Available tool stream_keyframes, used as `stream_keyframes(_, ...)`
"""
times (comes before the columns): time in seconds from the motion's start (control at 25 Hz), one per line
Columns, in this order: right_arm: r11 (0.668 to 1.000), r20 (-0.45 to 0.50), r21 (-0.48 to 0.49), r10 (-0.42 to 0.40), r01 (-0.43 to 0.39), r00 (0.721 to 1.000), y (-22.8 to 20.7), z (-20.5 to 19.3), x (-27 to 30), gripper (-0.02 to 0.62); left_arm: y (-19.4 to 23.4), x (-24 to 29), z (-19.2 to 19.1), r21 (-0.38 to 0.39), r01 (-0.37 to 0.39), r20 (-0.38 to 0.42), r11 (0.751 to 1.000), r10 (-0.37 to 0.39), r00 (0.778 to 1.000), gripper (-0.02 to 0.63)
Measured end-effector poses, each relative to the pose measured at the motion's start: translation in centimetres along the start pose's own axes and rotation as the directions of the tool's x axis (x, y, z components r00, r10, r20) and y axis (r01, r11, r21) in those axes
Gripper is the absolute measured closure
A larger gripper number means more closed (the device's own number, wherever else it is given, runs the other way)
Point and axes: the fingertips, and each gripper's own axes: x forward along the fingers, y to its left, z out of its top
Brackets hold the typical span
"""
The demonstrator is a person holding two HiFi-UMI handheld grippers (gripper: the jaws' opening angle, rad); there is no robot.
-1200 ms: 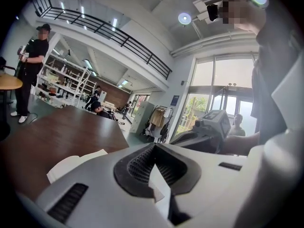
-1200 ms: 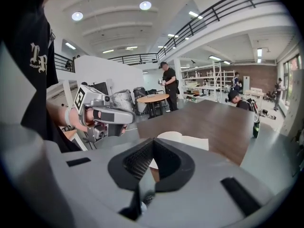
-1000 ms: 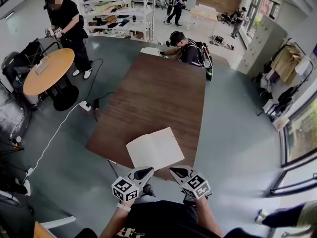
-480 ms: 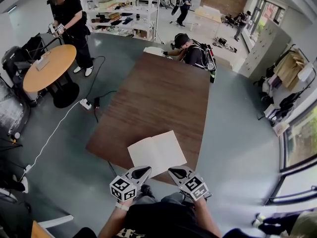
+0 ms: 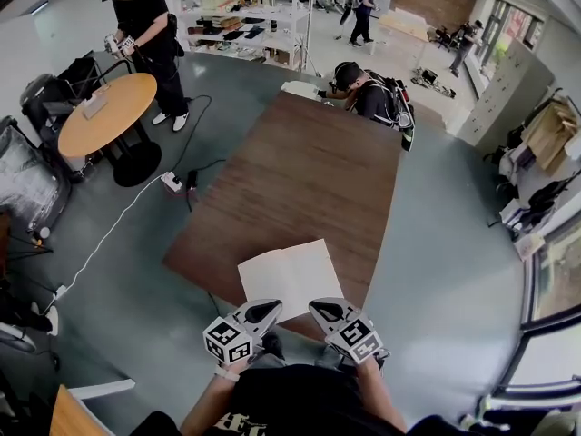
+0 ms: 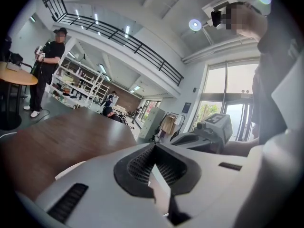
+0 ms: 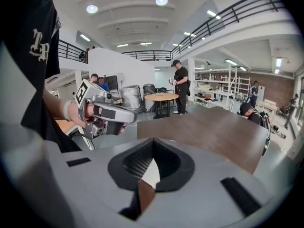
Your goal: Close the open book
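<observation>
The open book (image 5: 290, 278) lies flat with blank white pages on the near end of the long brown table (image 5: 309, 171). My left gripper (image 5: 260, 312) hovers just short of the book's near left edge, and its jaws are shut and empty. My right gripper (image 5: 327, 312) sits at the near right edge, also shut on nothing. In the left gripper view the closed tips (image 6: 154, 145) point across the table, with a sliver of the book (image 6: 71, 169) below them. The right gripper view shows the closed jaws (image 7: 153, 139) and a white page (image 7: 152, 172) through the gap.
A person (image 5: 372, 94) crouches at the table's far end. Another person (image 5: 150, 34) stands by a round orange table (image 5: 100, 116) at the left. A power strip (image 5: 171, 182) with its cable lies on the grey floor. Shelves (image 5: 245, 16) line the back.
Both grippers have edged forward toward the book's near edge, still side by side and shut. The book lies as before.
</observation>
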Motion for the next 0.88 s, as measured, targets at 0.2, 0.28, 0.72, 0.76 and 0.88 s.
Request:
stream_keyframes(0.2,0.999,0.004,-0.023,0.022,-0.022,1.0,-2.9,-0.9,-2.1,0.611,-1.6,3.1,0.5,-0.012,-0.035,0.034,0.999,0.036,0.999,0.6)
stream_keyframes(0.28,0.999,0.01,-0.029,0.033,-0.033,0.999,-3.8,-1.2,-2.9,0.611,-2.3,4.2,0.4,-0.014,-0.049,0.04,0.999,0.05,0.998,0.6)
stream_keyframes(0.72,0.995,0.007,-0.061,0.077,-0.076,0.997,-7.1,-3.6,-5.5,0.611,-3.8,6.7,-0.8,-0.033,-0.134,0.04,0.99,0.135,0.99,0.6)
stream_keyframes(0.76,0.995,0.002,-0.063,0.083,-0.083,0.997,-7.2,-3.7,-5.6,0.611,-3.9,6.7,-1.0,-0.035,-0.141,0.038,0.989,0.142,0.989,0.6)
stream_keyframes(0.88,0.994,-0.012,-0.067,0.091,-0.091,0.996,-7.7,-4.1,-5.9,0.611,-4.1,6.8,-1.7,-0.041,-0.158,0.028,0.987,0.159,0.987,0.6)
